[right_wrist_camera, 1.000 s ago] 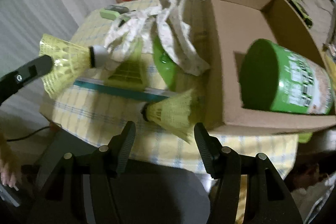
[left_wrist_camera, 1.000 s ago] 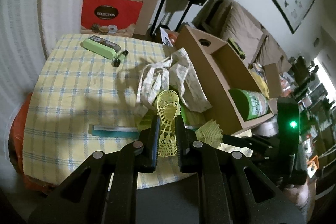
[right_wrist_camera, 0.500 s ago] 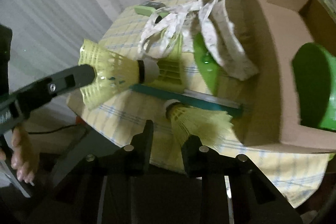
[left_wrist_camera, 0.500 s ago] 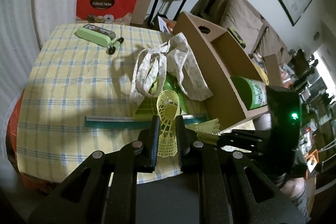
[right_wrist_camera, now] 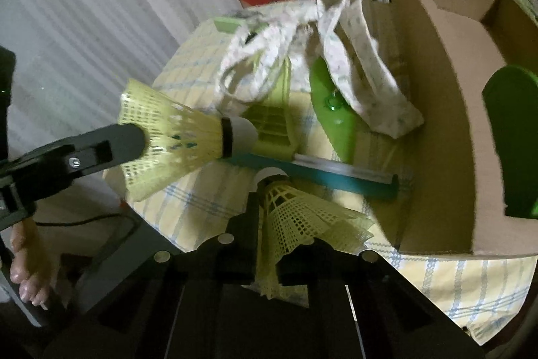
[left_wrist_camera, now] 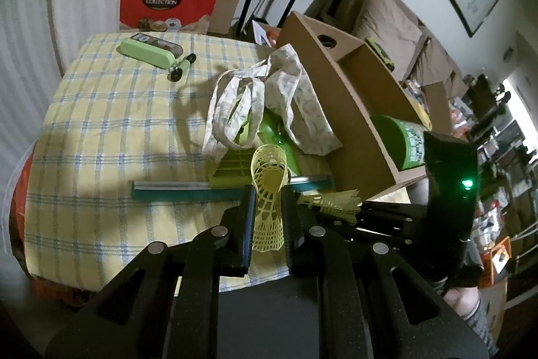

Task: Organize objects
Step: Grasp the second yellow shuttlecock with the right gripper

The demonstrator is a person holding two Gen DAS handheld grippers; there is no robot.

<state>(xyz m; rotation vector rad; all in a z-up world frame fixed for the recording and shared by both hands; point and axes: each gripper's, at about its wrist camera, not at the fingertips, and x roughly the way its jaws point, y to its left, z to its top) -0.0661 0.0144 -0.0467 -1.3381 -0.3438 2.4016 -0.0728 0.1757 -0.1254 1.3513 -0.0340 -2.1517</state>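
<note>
Near edge of table: two yellow plastic shuttlecocks, one in each tool, both close to the near corner of the cardboard box.
Left gripper: clenched on a shuttlecock by the mesh skirt, open end of the skirt facing the camera.
Right gripper: jaws just closed, now clamped on the skirt of the second shuttlecock, which lies at the table edge with its cork pointing far.
Step in hand: second shuttlecock just seized; judged as pickup complete on both sides, stowing not yet done.
Next move: likely a lift clear of the teal ruler and a carry right, into the box or towards the green canister lying in it; needs a light grip, as the skirt looks crushable.
Surface: yellow and blue checked tablecloth, carrying a patterned cloth bag, a green fly swatter partly under it, and a light green case at the far side.
Room: red gift box and cartons beyond the table, two black stands, a sofa and framed picture at far right, white curtain at left.
</note>
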